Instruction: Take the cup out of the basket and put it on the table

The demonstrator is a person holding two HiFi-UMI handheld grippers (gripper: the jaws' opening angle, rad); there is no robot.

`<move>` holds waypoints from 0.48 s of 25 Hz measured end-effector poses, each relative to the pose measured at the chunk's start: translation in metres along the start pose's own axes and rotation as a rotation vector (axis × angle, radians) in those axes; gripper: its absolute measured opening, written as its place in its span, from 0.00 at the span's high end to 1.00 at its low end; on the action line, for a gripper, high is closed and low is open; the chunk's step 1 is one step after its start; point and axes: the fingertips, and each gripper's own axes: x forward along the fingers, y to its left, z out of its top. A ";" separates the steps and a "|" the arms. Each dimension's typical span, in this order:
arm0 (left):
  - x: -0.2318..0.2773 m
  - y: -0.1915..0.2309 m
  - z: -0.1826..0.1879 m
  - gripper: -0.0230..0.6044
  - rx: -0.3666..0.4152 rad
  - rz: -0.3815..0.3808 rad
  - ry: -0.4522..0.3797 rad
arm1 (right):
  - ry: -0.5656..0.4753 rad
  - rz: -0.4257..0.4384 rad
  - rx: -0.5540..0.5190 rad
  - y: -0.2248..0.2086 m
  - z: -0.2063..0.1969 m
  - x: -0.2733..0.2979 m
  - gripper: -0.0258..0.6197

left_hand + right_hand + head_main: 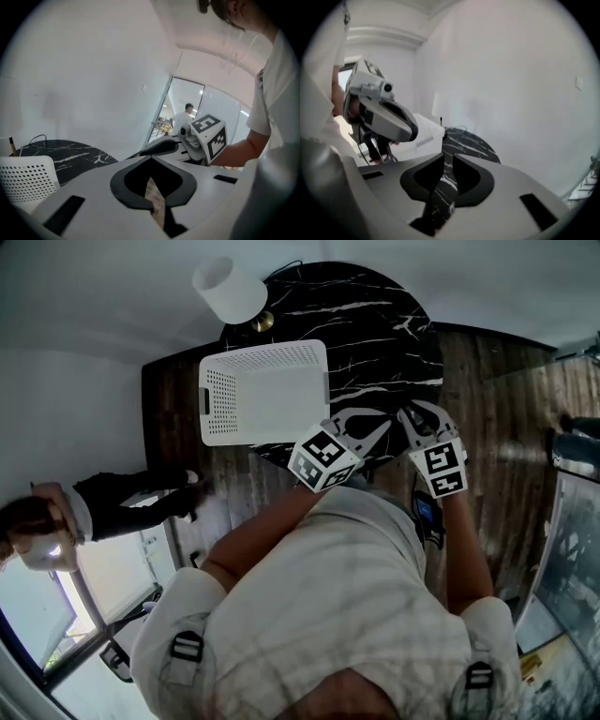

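A white perforated basket [267, 390] stands on the round black marble table [375, 324]; no cup shows in any view, and the basket's inside looks plain white from above. My left gripper [380, 426] hovers over the table's near edge, just right of the basket, its jaws shut with nothing between them [151, 159]. My right gripper [419, 412] is beside it on the right, its jaws a narrow slit apart and holding nothing [444, 157]. The basket [28, 180] shows at the left gripper view's lower left, and the basket [424, 129] lies beyond the jaws in the right gripper view.
A white-shaded lamp [230, 287] stands on the table's far left edge behind the basket. A person in a dark sleeve [131, 502] is at the left on the dark wood floor [497, 427]. White walls close in beyond the table.
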 end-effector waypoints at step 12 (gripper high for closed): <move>-0.151 -0.007 0.107 0.95 0.196 0.258 -0.457 | -0.543 0.115 0.120 0.093 0.189 -0.068 0.92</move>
